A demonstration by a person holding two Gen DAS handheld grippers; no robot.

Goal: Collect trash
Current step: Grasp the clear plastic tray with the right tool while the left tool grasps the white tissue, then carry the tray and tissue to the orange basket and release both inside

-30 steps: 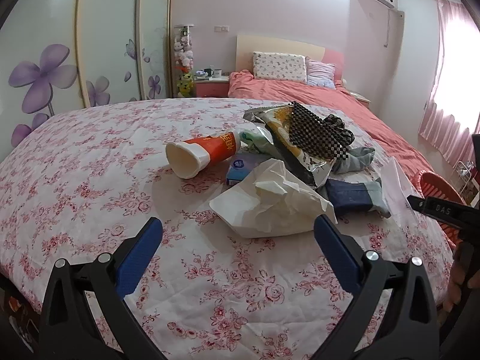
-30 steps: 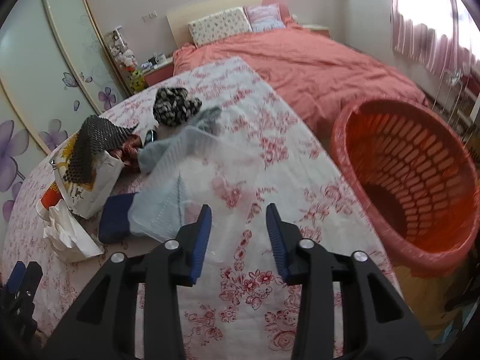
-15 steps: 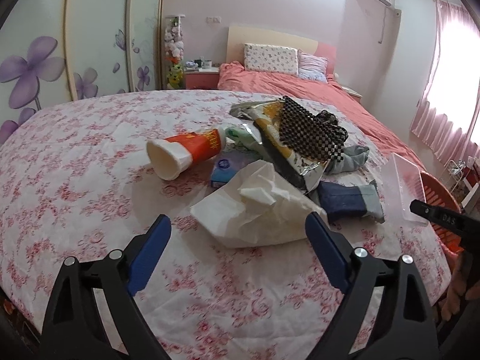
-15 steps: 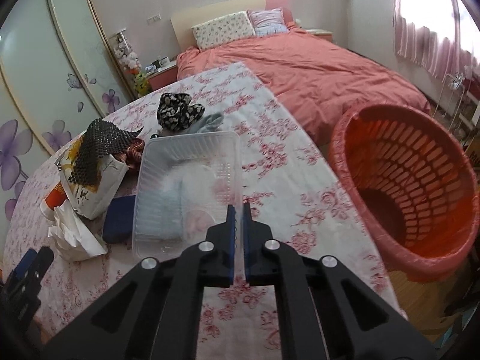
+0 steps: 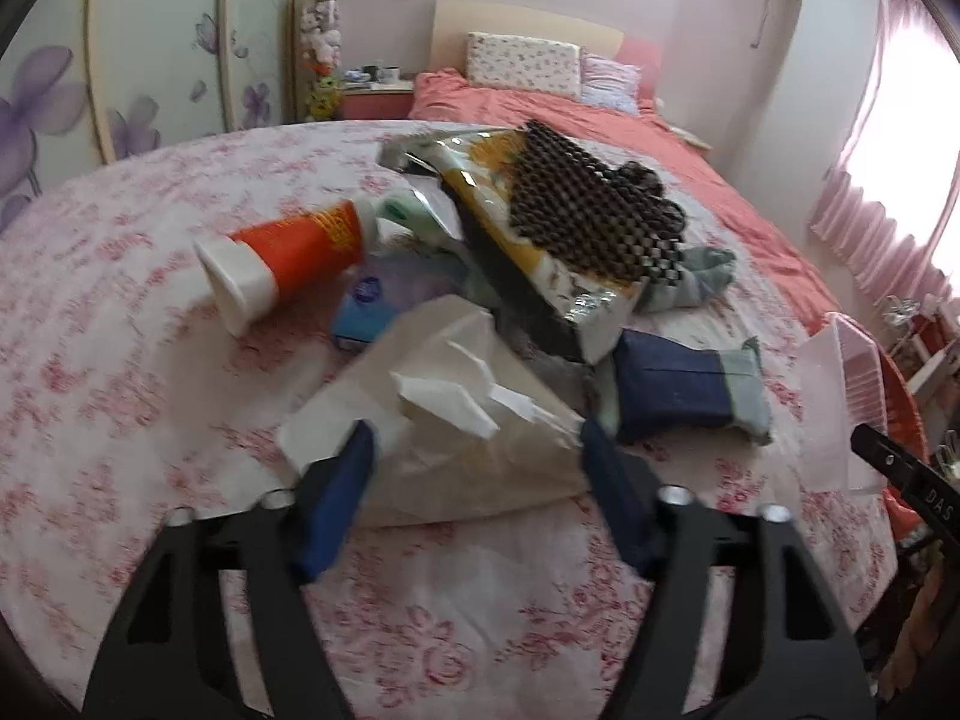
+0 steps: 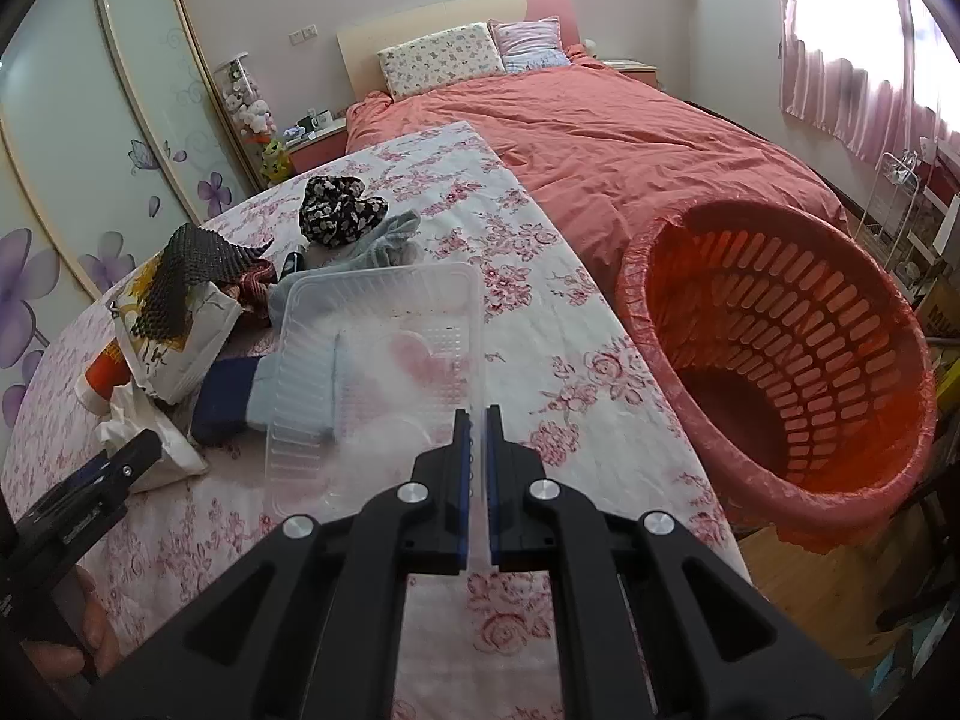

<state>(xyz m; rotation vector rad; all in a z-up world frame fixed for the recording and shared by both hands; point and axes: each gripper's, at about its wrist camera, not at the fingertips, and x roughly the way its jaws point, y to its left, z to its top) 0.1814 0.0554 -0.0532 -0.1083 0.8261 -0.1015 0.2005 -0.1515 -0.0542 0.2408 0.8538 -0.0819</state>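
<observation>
Right gripper [image 6: 478, 420]: jaws clamped on the near edge of a clear plastic tray [image 6: 372, 372], held tilted above the floral bedspread [image 6: 540, 324]. Red slatted basket [image 6: 780, 372]: beside the bed to the right, lined with a red bag. Left gripper [image 5: 474, 450]: jaws have just been closing, now straddling a crumpled white paper bag [image 5: 444, 420]; pad contact cannot be told through the blur. Behind the bag: orange-and-white cup [image 5: 282, 258] on its side, blue packet [image 5: 360, 312], foil snack bag [image 5: 540, 264], black mesh sheet [image 5: 588, 210], navy-and-grey sock [image 5: 684, 390].
</observation>
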